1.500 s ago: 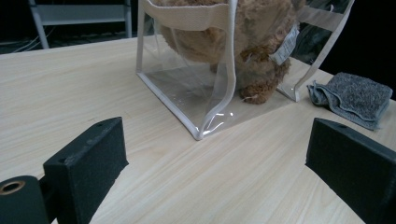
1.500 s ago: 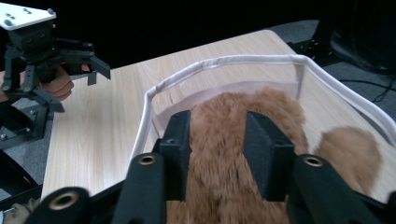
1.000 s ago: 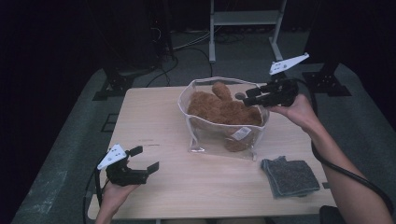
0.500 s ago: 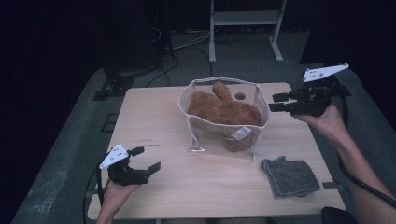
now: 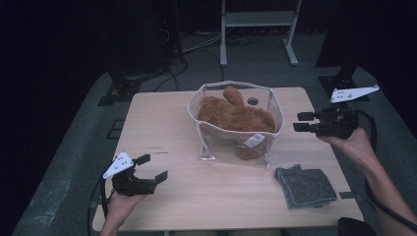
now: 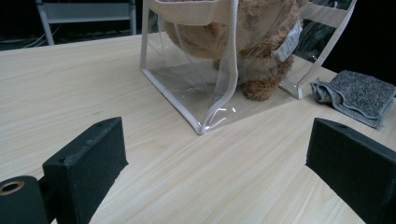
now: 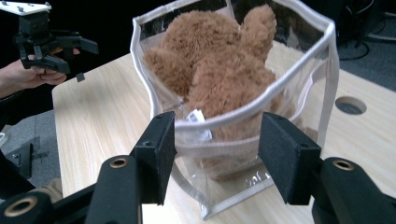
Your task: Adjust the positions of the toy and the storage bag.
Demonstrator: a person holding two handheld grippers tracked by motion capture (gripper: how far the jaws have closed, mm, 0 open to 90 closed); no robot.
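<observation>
Right claw [image 5: 301, 122] withdrawn from bag [image 5: 236, 147], jaws opening, empty; its view shows teddy [image 7: 219, 70].

The desk [image 5: 162, 123] is pale wood with a smooth matt grain. The bag [image 5: 268, 110] is clear glossy plastic edged in white cloth tape. The toy bear [image 5: 236, 115] inside has shaggy brown plush. The grey cloth [image 5: 305, 186] looks rough. The tongs' pads [image 7: 161, 149] are matt black.

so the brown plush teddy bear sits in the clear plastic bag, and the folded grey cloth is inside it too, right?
Not quite. The brown plush teddy bear is in the clear plastic bag, but the folded grey cloth lies on the wooden table outside the bag, as the high view shows.
</observation>
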